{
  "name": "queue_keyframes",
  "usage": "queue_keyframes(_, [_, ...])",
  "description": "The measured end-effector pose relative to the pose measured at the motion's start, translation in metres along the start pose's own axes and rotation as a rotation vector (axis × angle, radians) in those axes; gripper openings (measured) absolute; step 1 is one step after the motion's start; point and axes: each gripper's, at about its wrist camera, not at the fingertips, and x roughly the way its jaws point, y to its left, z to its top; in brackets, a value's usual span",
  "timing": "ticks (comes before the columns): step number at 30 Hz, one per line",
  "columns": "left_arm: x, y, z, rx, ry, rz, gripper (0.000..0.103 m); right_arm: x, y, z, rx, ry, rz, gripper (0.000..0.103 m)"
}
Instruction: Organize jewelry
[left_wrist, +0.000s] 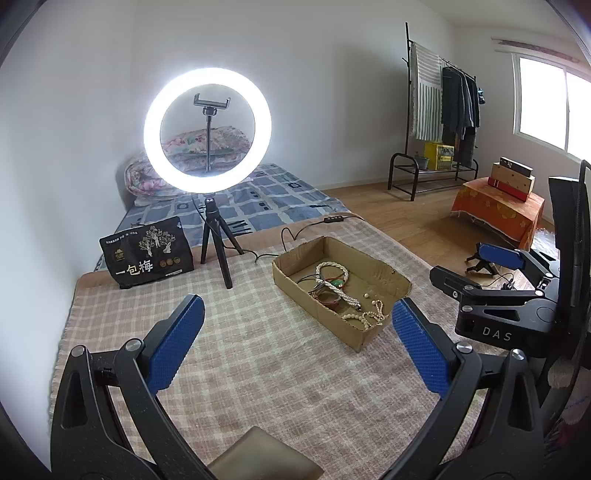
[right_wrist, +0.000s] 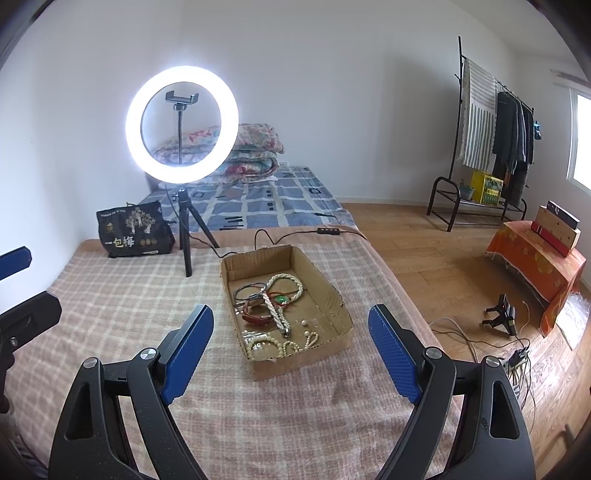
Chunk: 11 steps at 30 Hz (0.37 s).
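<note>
A shallow cardboard box (left_wrist: 384, 275) (right_wrist: 332, 295) sits on the checked cloth. In it lie a white pearl necklace (right_wrist: 284, 295), a red bracelet (right_wrist: 258, 319), dark bangles (right_wrist: 245, 290), a green pendant (right_wrist: 282, 300) and cream bead strands (right_wrist: 280, 345) (left_wrist: 365, 315). My left gripper (left_wrist: 297, 325) is open and empty, above the cloth in front of the box. My right gripper (right_wrist: 291, 338) is open and empty, just before the box's near end. The right gripper also shows in the left wrist view (left_wrist: 476, 269), right of the box.
A lit ring light on a tripod (left_wrist: 218, 254) (right_wrist: 184, 236) and a black snack bag (left_wrist: 146, 254) (right_wrist: 133, 230) stand behind the box. Its cable (right_wrist: 273, 236) runs past the box's far end. A brown flat object (left_wrist: 262, 458) lies at the near edge. The table edge drops off to the right (right_wrist: 406, 295).
</note>
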Motion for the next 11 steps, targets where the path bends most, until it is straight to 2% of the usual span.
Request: queue_keyframes(11, [0.0013, 0.0067, -0.0081, -0.01, -0.019, 0.011, 0.103, 0.0033, -0.0003, -0.0022, 0.0, 0.017, 0.008, 0.086])
